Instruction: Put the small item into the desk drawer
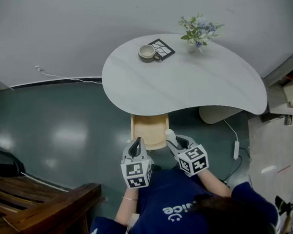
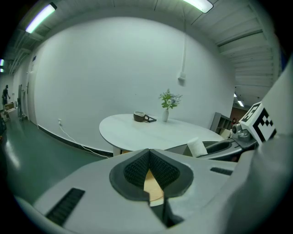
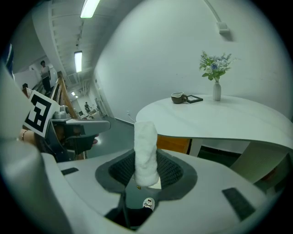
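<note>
The small item is a white rolled cloth (image 3: 145,153), standing upright between the jaws of my right gripper (image 3: 145,161), which is shut on it. In the head view the roll (image 1: 170,135) pokes up from the right gripper (image 1: 172,140) just at the near right corner of the open wooden drawer (image 1: 149,125), which is pulled out under the white table (image 1: 184,81). My left gripper (image 1: 135,144) hovers at the drawer's near left corner. Its jaws (image 2: 149,155) are shut with nothing in them, and the drawer's wood shows behind them.
On the table's far side stand a brown cup (image 1: 146,52), a dark patterned tile (image 1: 162,48) and a vase of flowers (image 1: 198,33). Wooden steps (image 1: 37,201) rise at the lower left. A cable and white adapter (image 1: 236,149) lie on the floor to the right.
</note>
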Demonstrator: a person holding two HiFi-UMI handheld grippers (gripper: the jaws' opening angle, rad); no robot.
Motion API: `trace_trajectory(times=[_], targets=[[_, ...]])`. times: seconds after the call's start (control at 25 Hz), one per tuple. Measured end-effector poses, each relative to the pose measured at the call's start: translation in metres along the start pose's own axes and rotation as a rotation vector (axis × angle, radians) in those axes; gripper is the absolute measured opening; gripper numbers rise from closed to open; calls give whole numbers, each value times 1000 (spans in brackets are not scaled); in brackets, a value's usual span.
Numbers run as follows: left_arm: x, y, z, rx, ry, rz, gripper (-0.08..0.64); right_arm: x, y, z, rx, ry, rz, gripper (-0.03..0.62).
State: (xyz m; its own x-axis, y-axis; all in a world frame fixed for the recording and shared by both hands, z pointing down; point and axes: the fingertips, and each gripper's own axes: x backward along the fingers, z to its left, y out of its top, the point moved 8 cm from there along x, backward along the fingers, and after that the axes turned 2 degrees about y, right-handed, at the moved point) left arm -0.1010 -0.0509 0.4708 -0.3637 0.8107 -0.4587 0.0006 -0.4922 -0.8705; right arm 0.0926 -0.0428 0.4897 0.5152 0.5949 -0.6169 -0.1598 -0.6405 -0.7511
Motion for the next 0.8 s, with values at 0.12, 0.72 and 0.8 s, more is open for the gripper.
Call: trace_trajectory(times=[0.12, 0.72, 0.8], targets=[[-1, 4, 13, -4, -14, 0, 3, -4, 7, -2, -18, -21, -4, 143], [-6, 7, 33, 45, 41, -3, 3, -33, 27, -3, 65, 15, 36, 143], [-6, 8, 33, 52, 59, -6, 3, -37, 32, -4, 105, 26, 49, 143]])
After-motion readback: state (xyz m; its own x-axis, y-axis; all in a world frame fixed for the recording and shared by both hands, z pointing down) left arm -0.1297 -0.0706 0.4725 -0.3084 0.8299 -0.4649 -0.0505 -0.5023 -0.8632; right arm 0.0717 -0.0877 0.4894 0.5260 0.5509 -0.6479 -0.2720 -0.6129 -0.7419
